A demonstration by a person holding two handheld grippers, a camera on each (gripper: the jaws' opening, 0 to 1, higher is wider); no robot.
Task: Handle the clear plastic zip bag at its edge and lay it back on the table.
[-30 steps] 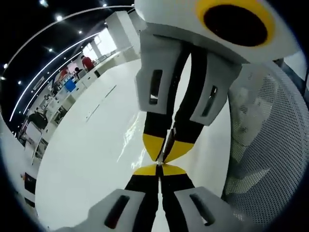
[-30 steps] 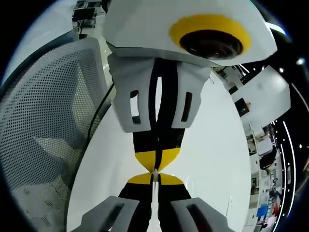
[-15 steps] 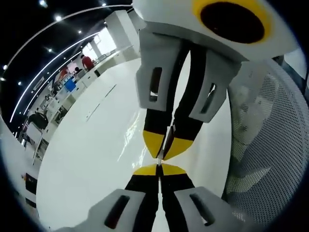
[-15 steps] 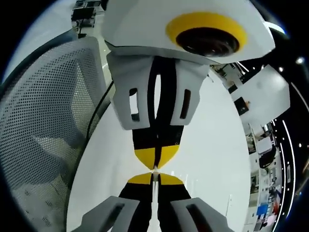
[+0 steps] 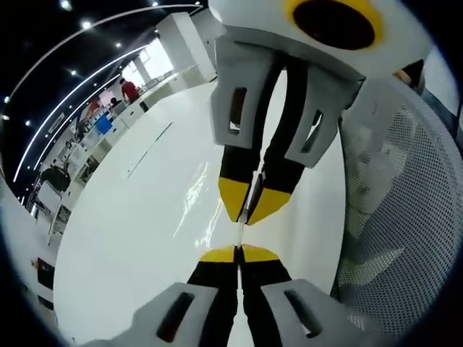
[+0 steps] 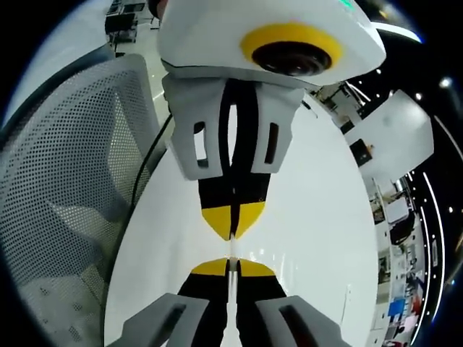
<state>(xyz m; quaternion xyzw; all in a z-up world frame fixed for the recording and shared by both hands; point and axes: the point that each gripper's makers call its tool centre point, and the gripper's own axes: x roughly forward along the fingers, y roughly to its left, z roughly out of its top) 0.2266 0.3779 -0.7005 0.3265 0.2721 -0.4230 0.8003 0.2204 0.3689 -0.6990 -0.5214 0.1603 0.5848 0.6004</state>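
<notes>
You drew the grippers apart; the left gripper [image 5: 238,250] and right gripper [image 6: 231,262] each stayed clamped on the clear zip bag's edge [image 5: 241,233], stretched toward twelve o'clock above the table [image 5: 130,238]. Laying down remained.

Counted here: 2 grippers, the left gripper [image 5: 239,249] and right gripper [image 6: 231,262], 1 clear zip bag [image 5: 244,211] pinched between them, 1 white table [image 5: 145,217], and 1 mesh chair [image 6: 65,210].
</notes>
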